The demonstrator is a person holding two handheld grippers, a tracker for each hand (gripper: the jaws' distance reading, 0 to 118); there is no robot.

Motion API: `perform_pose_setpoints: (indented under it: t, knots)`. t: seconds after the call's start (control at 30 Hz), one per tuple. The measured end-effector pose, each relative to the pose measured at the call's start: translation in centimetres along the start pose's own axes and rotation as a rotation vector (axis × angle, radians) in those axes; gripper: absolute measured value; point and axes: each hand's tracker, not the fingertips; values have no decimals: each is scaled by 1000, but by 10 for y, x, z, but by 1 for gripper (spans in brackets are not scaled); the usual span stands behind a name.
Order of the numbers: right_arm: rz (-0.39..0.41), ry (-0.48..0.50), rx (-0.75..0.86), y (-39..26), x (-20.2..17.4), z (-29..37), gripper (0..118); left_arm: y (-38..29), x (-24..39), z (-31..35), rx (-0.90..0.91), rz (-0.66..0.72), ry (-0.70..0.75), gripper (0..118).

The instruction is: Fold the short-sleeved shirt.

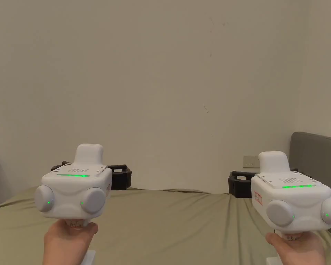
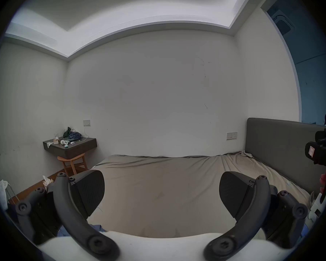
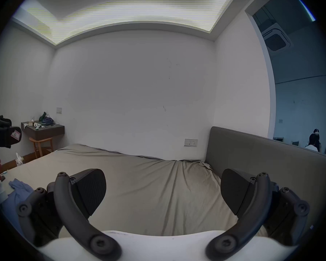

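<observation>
1. across the lower part of every view lies a bed [image 1: 168,221] under an olive-tan sheet, creased toward the grey headboard [image 3: 252,152] on the right; a plain pale wall [image 1: 161,86] stands behind it.
2. at the far left corner a dark wall shelf [image 2: 72,148] carries small clutter (items too small to identify), with a wooden stool [image 2: 73,163] beneath.
3. left gripper [image 2: 161,195]: raised level above the bed, jaws set wide apart, nothing between them; held from below by the left hand [image 1: 70,241].
4. right gripper [image 3: 163,194]: same height, well apart from the left one, jaws equally wide and empty; held by the right hand [image 1: 297,246].
5. short-sleeved shirt [image 3: 19,188]: light blue, crumpled on the near left of the bed, below both grippers, touched by neither.
</observation>
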Motion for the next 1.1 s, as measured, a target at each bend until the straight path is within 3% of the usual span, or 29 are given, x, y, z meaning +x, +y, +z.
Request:
perform_pose_setpoints:
  t: [1.1]
  knots:
    - [-57,-16,19,-9,11,3,118,7,-6,14,41,-19,11,118]
